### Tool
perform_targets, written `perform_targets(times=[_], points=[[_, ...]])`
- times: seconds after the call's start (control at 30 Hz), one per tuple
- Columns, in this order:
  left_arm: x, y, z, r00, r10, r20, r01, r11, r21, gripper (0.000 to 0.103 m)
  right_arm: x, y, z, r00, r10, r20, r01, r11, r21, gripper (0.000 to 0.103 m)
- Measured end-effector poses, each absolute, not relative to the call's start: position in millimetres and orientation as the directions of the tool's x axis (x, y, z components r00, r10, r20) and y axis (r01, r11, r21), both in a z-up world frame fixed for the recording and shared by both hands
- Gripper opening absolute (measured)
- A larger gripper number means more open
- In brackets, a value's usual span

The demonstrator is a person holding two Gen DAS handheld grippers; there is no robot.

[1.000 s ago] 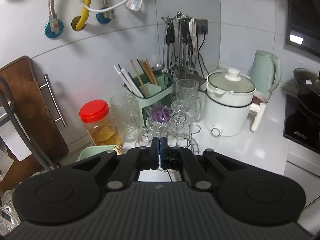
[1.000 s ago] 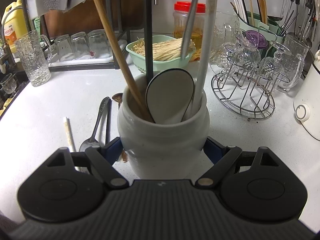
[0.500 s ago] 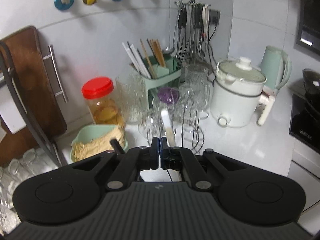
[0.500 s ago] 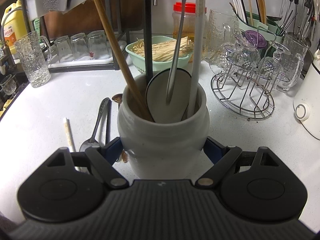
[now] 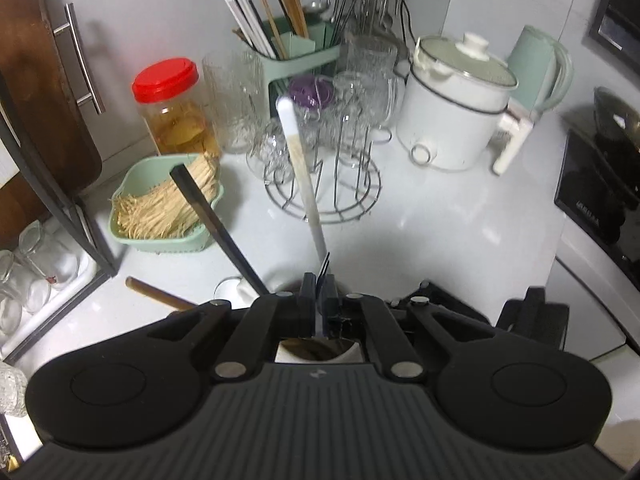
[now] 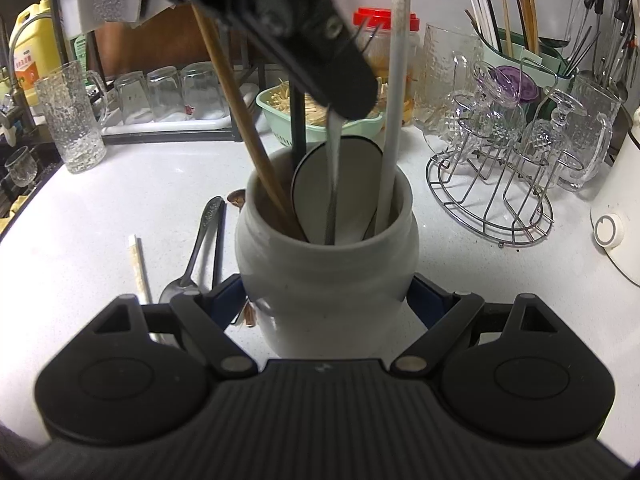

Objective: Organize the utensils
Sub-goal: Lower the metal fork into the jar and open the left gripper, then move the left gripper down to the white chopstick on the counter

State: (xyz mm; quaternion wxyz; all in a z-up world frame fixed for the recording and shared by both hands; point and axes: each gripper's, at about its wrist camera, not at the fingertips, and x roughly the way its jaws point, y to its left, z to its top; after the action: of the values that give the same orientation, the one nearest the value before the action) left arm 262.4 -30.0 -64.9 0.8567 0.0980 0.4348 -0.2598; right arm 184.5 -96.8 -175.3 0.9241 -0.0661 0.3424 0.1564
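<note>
Fork: a silver fork (image 6: 333,184) hangs straight down with its handle end inside the white jar (image 6: 326,280). One second ago it was higher, and its handle end was not down in the jar.
Jar: it stands on the white counter (image 6: 120,200), between the two fingers of the right gripper (image 6: 326,300). It is in the same spot as before.
Left gripper: the left gripper (image 5: 319,300) is pinched tight on the fork, and the prongs stick out above its fingers. It sits just over the jar mouth now. In the right camera it shows as a big dark shape at the top, and that shape was not there a second ago.
Right gripper: its fingers are spread wide, one on each side of the jar. The blue pads (image 6: 226,298) sit right against the jar's sides. It has not moved.
In the jar: a white ladle (image 6: 336,196), a long white stick (image 6: 394,120), a brown stick (image 6: 240,120) and a black stick (image 6: 298,128) stand up in it.
On the counter: a spoon (image 6: 192,256) and a pale chopstick (image 6: 140,268) lie to the left of the jar, same as before.
Behind: a green basket (image 5: 160,208) and a wire glass rack (image 6: 492,200) sit farther back.
</note>
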Motion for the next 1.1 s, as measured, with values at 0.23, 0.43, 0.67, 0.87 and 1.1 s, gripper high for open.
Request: perform_targets(times=[0.23,0.43,0.67,0.87,1.1], points=[[262,-27,-70,0.474,-0.361,-0.804,0.494,0.864,-0.096,0.003,184,-98,-176,0.717,0.252,-0.649,-0.344,0.939,-0.015,0.089],[259,-14,-61,0.491,-0.354,-0.796,0.436,0.891,-0.127,0.045,186,-99,-175,0.708,0.264,-0.654,-0.36,0.933,-0.013,0.089],[242,6,-35,0.565,-0.36,-0.743,0.373,0.914,-0.159,0.045,186,-99,-175,0.703,0.274,-0.657,-0.372,0.928,-0.011,0.089],[219,27,-9,0.634,-0.353,-0.688,0.318,0.93,-0.184,0.045,186,-100,-176,0.702,0.278,-0.656,-0.375,0.927,-0.009,0.089],[184,46,1,0.676,-0.35,-0.649,0.264,0.937,-0.23,0.045,187,-99,-175,0.7,0.274,-0.659,-0.369,0.93,-0.006,0.089]])
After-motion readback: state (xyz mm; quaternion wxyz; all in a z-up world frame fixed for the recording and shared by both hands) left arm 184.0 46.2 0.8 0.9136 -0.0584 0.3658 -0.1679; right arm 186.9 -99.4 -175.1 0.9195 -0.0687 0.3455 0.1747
